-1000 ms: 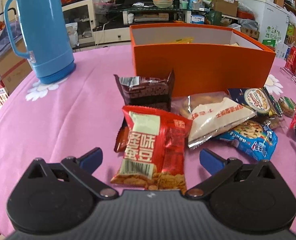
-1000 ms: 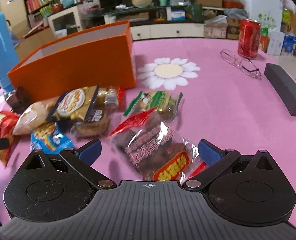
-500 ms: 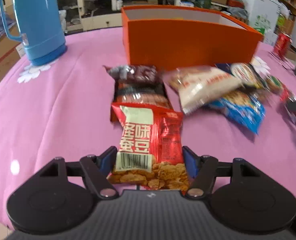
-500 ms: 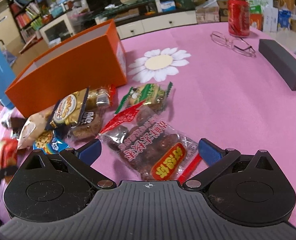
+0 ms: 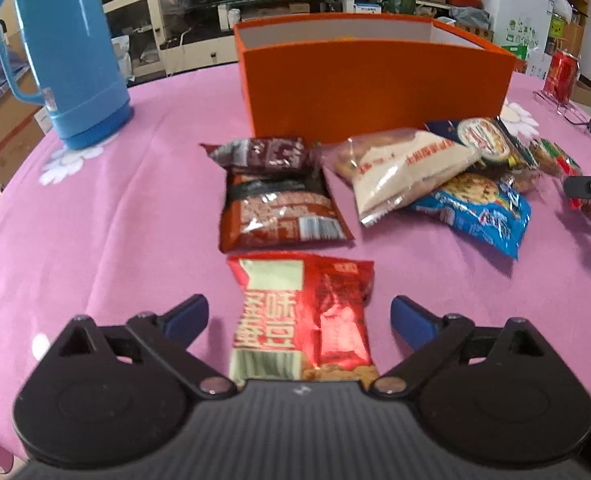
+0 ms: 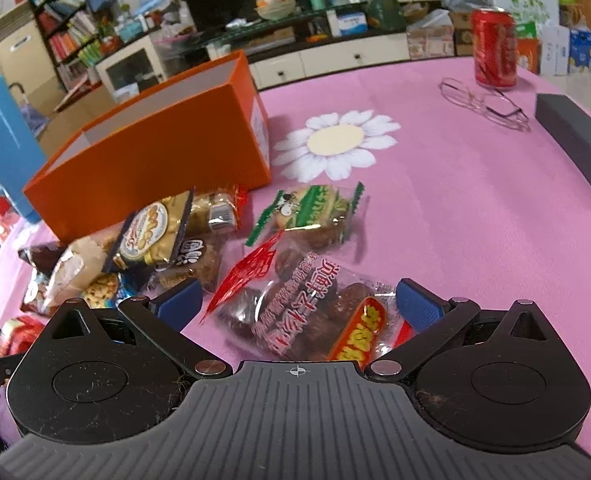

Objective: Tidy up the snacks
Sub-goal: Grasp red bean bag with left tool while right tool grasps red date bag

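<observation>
Snack sorting barely begun, both grippers spread over packets on the pink table (image 5: 95, 220).

Found nearly every snack outside the orange box (image 5: 375, 88), which stood toward the far edge with its contents hidden. Left gripper (image 5: 299, 318) angled down near the near edge, jaws opening, the red bean packet (image 5: 307, 312) lying flat between the blue pads, touched by neither. Just beyond lay the brown packet (image 5: 279, 208), then a white bag (image 5: 407, 164) and a blue cookie bag (image 5: 483, 208) against the box front. Right gripper (image 6: 297, 300) likewise tilted down, jaws wide around the clear date packet (image 6: 307, 312) without pressing it; green-edged packet (image 6: 315, 216) just past it. Judged: all visible packets left to lift into the box.
</observation>
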The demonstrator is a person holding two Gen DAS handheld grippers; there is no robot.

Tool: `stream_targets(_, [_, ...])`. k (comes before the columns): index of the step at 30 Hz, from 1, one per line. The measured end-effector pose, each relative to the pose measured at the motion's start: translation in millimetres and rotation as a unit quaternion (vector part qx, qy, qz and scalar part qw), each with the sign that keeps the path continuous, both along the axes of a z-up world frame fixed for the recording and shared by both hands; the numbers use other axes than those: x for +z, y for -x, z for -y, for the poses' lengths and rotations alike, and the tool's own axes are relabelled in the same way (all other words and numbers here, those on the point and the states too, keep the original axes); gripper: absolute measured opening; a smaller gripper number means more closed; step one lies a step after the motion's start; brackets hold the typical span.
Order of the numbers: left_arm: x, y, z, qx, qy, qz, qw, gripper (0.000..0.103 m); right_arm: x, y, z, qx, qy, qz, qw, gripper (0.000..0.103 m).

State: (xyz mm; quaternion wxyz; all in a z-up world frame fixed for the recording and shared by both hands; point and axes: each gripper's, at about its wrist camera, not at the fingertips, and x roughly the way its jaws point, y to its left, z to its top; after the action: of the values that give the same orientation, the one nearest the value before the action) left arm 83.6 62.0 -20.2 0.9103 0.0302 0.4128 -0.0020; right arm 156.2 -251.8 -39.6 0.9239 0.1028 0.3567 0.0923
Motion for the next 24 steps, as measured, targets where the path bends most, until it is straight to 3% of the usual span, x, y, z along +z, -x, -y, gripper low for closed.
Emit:
stream_targets(8, [-0.1,5.5,0.3,-0.007,-0.011,0.009,0.9999,0.096,-4.2,0.6,-31.4,0.033,0.105,-0.02,0.994,0.094])
stream_targets(10, [0.4,7.2,-1.8,-0.008,-0.009,0.011,0.9999,0.096,-2.1,17.5,-34.5,0.051,0.096,-0.028,0.994,0.094])
stream_targets(13, [0.2,6.7,-2.1,-0.007,-0.008,0.01,0.9999,0.096,7.7,37.3,-30.3,0.08,0.035,-0.021,0.996,0.094])
stream_targets(16, [0.8,6.1,-2.1,-0.009,-0.003,0.012,0.9999,0.096,17.3,42.5,-17.0,0.061,-0.007,0.003,0.998,0.094])
stream_targets(20, [-2.1,3.0,2.2,-0.019,-0.003,0.004,0.9998,0.096,21.1,23.2,-11.4,0.045,0.009,0.018,0.999,0.094])
stream_targets(24, [-4.6,1.8,5.0,-0.025,-0.006,0.004,0.9997,0.096,7.5,4.2,-22.1,0.06,0.006,-0.01,0.998,0.094])
